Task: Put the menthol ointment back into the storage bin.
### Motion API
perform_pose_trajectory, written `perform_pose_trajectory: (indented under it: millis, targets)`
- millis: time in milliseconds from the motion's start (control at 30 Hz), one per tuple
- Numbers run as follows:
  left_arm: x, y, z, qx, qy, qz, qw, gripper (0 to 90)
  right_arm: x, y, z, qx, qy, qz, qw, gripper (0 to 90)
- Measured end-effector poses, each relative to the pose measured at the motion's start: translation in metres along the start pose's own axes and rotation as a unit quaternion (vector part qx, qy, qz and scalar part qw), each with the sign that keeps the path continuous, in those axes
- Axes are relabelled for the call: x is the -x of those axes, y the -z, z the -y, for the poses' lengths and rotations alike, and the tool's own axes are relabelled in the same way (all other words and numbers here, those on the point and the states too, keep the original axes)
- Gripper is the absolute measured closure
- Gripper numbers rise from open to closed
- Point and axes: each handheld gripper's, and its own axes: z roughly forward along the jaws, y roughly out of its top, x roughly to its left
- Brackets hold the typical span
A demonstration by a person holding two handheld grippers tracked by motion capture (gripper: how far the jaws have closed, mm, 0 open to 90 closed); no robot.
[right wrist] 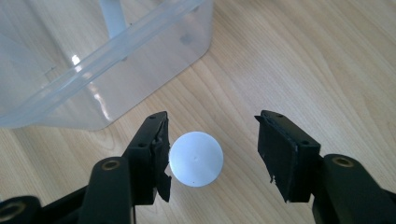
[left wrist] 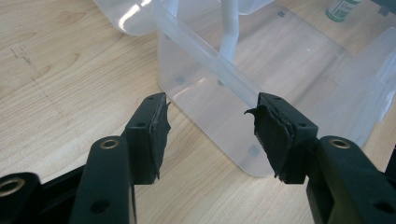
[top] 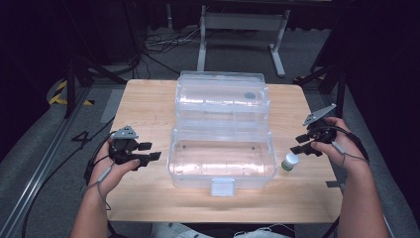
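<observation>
While the right gripper point(right wrist: 212, 151) stands open around the bottle point(right wrist: 196, 158), jaws should be centred before closing.

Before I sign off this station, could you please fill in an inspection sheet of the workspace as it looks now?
Surface: wooden table, bare around the box.
Job's things: clear plastic box with lid open; small white-capped bottle upright right of it.
Clutter: nothing seen.
Grippers: left claw open, left of the box; right claw open, the bottle's cap between its jaws, not clamped.
Cables: one trails from each claw; more on the floor behind.
Surroundings: grey floor, metal stand.
</observation>
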Motion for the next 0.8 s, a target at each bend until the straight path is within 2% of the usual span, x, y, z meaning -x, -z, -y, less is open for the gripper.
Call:
perform_pose_trajectory:
  millis: [433, 800]
  targets:
    - [-0.001, -0.001, 0.001, -0.003, 0.002, 0.001, 1.0000, 45.2, -0.001, -0.012, 0.001, -0.043, 0.007, -0.012, 0.9990, 42.7]
    - [-0.002, -0.001, 0.001, -0.004, 0.001, 0.000, 1.0000, 44.8, -0.002, -0.023, 0.003, -0.067, 0.008, -0.029, 0.9973, 41.7]
